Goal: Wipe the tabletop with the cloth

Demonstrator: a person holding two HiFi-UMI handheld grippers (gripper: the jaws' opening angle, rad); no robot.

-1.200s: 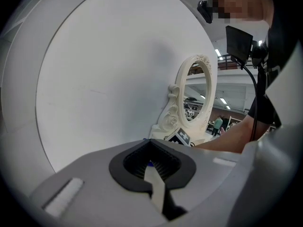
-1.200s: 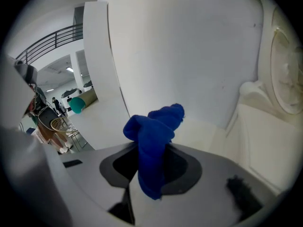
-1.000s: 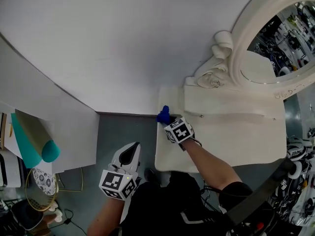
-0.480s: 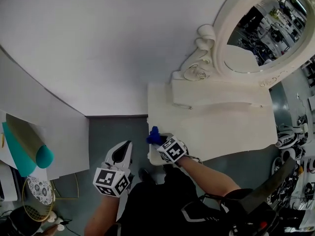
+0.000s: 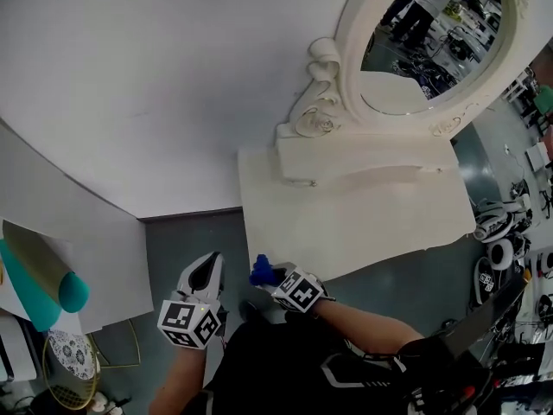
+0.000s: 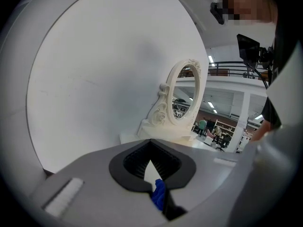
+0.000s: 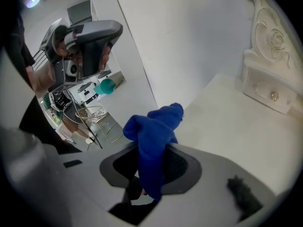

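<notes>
My right gripper (image 5: 270, 275) is shut on a bunched blue cloth (image 5: 262, 270), held at the front left corner of the cream tabletop (image 5: 363, 223). In the right gripper view the cloth (image 7: 154, 136) sticks up from between the jaws of the right gripper (image 7: 150, 174), and the tabletop (image 7: 236, 136) lies beyond it. My left gripper (image 5: 206, 273) hangs over the grey floor left of the table, jaws together with nothing in them. The left gripper view has the left gripper (image 6: 151, 162) aimed at the table, with the cloth (image 6: 159, 195) showing low through its jaws.
An ornate cream oval mirror (image 5: 432, 41) on a small drawer base (image 5: 363, 158) stands at the back of the table against the white wall. A white panel (image 5: 78, 249), a teal roll (image 5: 73, 292) and a wire basket (image 5: 73, 366) are at the left. Grey floor (image 5: 186, 240) lies between.
The right gripper has dragged the cloth from the table's back left corner along the left edge to the front corner. The left gripper has stayed low beside the table.
</notes>
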